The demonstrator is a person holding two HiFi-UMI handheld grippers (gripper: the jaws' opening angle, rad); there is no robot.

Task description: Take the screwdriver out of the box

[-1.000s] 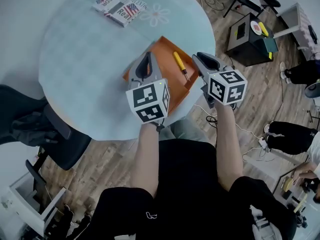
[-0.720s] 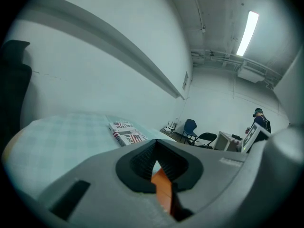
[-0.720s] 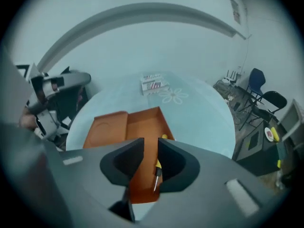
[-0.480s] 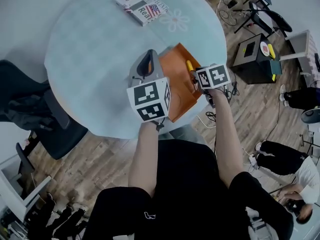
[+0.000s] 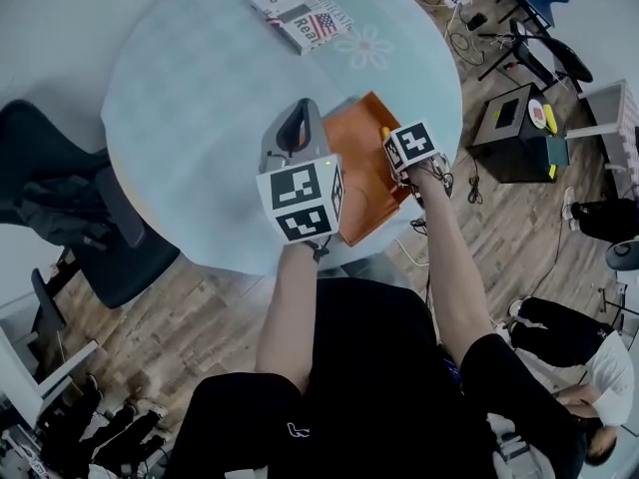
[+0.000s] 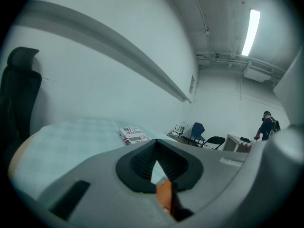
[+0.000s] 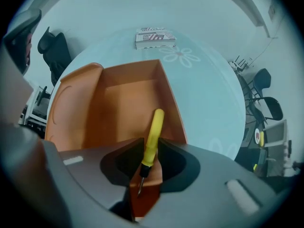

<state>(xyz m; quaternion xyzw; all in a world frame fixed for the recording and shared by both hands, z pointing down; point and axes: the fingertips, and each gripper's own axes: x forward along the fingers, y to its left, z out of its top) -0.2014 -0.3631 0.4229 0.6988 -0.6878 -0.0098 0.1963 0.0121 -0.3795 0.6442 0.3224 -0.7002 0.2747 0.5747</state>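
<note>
My right gripper [image 7: 151, 152] points down into the open orange box [image 7: 118, 103]. Its jaws have just been closing on either side of the yellow-handled screwdriver [image 7: 153, 134] lying inside, not yet clamped. My left gripper [image 6: 156, 159] is closed and empty above the pale round table [image 5: 190, 108]. Booklets [image 5: 300, 13] lie at its far edge. Around it I see wood-plank floor [image 5: 200, 327] and a black office chair [image 5: 70, 208].

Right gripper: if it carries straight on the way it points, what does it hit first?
Probably the screwdriver, lying in the box. Its yellow handle sits between the jaws of the right gripper, which have just been closing. The box floor is right beneath it, though depth is unclear.
</note>
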